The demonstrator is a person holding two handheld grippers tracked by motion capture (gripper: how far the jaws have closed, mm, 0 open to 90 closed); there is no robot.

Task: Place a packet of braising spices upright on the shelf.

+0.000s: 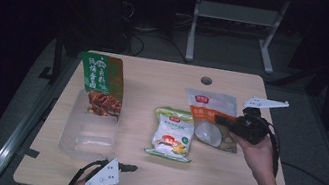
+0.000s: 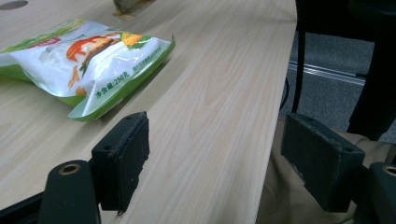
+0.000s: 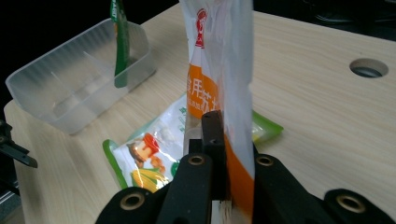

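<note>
The right tool (image 1: 222, 121) has its jaws pressed together on the orange-and-white pouch (image 1: 211, 111), pinching it near one edge. In the right gripper view the pouch (image 3: 219, 60) stands up tall out of the jaws, its long axis running straight up the picture, so it looks lifted clear of the surface (image 1: 147, 181) rather than lying flat.

Over at the near edge, the left tool (image 1: 129, 183) sits low with its jaws spread wide and nothing between them. From its own camera, the two black pads (image 2: 122, 156) frame bare wood, with the green-and-white snack bag (image 2: 84, 58) lying flat just ahead.

Now the relation that matters: the clear plastic bin (image 1: 89, 133) lies across the surface from the right tool, on the person's left, with the green-and-white snack bag (image 1: 172, 133) lying between them. A green packet (image 1: 102, 82) already stands at the bin's far end, leaning up out of it. In the right gripper view the bin (image 3: 70, 88) sits off beyond the held pouch, its near compartments looking free.

So my read: the pouch probably goes to that bin, a carry across to the left, over the flat bag. The left tool is much nearer the bin, but the right tool has the grip.
</note>
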